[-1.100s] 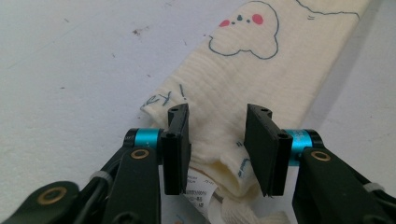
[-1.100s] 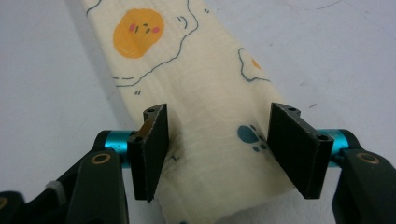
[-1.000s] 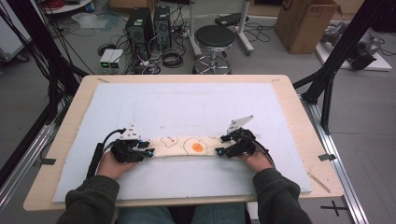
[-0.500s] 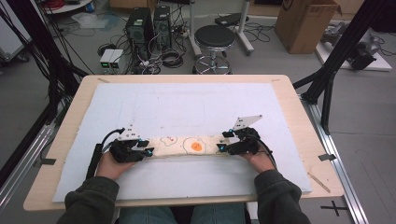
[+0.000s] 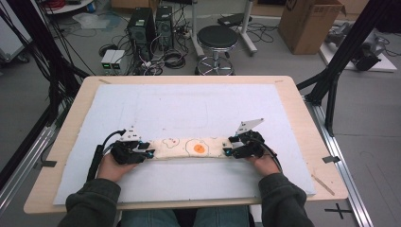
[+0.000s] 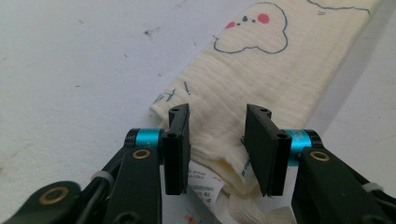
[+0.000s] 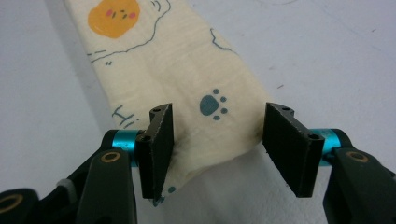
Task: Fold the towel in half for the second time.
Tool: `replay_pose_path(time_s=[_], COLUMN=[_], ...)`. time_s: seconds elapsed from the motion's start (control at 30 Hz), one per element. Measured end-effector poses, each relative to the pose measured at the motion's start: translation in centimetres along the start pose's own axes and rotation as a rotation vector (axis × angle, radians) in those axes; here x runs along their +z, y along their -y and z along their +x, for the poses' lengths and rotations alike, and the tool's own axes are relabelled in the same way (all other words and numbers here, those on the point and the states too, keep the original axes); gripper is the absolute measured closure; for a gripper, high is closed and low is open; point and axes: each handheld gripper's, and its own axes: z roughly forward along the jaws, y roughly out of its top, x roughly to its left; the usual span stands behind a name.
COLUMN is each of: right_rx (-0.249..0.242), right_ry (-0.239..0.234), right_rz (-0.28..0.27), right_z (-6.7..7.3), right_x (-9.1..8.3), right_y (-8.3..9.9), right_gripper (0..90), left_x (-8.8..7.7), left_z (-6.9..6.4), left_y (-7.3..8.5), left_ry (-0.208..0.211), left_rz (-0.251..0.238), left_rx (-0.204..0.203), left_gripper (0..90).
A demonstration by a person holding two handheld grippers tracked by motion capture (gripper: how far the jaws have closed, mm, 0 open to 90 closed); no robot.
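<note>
A cream cotton cloth folded into a long narrow strip (image 5: 189, 148), printed with an orange egg-yolk face and blue outlines, lies across the near middle of the white foam-covered worktop (image 5: 189, 109). The left gripper (image 6: 217, 149) sits at the strip's left end, its fingers (image 6: 177, 147) part-open astride the bunched layers; whether they press on the fabric cannot be told. The right gripper (image 7: 217, 147) is at the other end; its fingers (image 7: 156, 147) have just been closing, with the paw-printed end between them, the right-hand one standing clear of the cloth.
</note>
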Motion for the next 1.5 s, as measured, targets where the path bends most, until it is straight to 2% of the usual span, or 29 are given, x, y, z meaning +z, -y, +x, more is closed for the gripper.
replay_pose_path(time_s=[0.13, 0.33, 0.47, 0.63, 0.77, 0.87, 0.97, 1.1, 1.23, 1.37, 1.5], right_rx=[0.013, 0.037, 0.057, 0.094, 0.1, 0.106, 0.127, 0.169, 0.198, 0.187, 0.175], right_ry=[-0.002, -0.007, 0.001, -0.029, -0.021, -0.004, 0.025, 0.035, 0.017, 0.004, -0.007], right_rz=[-0.004, -0.02, -0.028, -0.063, -0.083, -0.086, -0.064, -0.036, 0.018, 0.049, 0.076], right_z=[-0.1, -0.2, -0.2, -0.5, -0.9, -1.4, -2.0, -2.8, -3.2, -3.1, -2.9], right_x=[0.2, 0.2, 0.0, -1.0, -1.7, -1.9, -1.5, -0.7, 0.3, 0.8, 1.1], right_y=[0.2, 0.4, 0.4, -0.4, -1.5, -2.3, -2.6, -2.5, -2.2, -2.2, -2.2], right_gripper=[43.0, 42.5, 35.1, 34.0, 34.6, 38.6, 43.4, 49.4, 51.5, 53.5, 56.3], left_x=[0.0, -0.2, -1.0, -1.9, -2.4, -2.0, -1.1, 0.3, 1.1, 1.7, 1.7], left_z=[-0.2, -0.4, -0.5, 0.5, 1.3, 1.9, 2.5, 3.1, 3.1, 3.0, 3.0], left_y=[0.1, 0.0, -0.3, -0.8, -1.6, -2.1, -2.3, -2.1, -1.8, -1.7, -1.6], left_ry=[-0.012, -0.015, -0.016, -0.027, -0.033, -0.044, -0.046, -0.045, -0.028, -0.002, 0.004], left_rz=[0.006, -0.003, -0.037, -0.109, -0.161, -0.148, -0.123, -0.066, -0.011, 0.039, 0.04], left_rx=[0.024, 0.026, 0.003, -0.062, -0.096, -0.105, -0.134, -0.166, -0.162, -0.148, -0.149], left_gripper=[60.3, 59.1, 56.7, 54.8, 54.2, 55.8, 58.0, 60.7, 61.2, 61.3, 61.4])
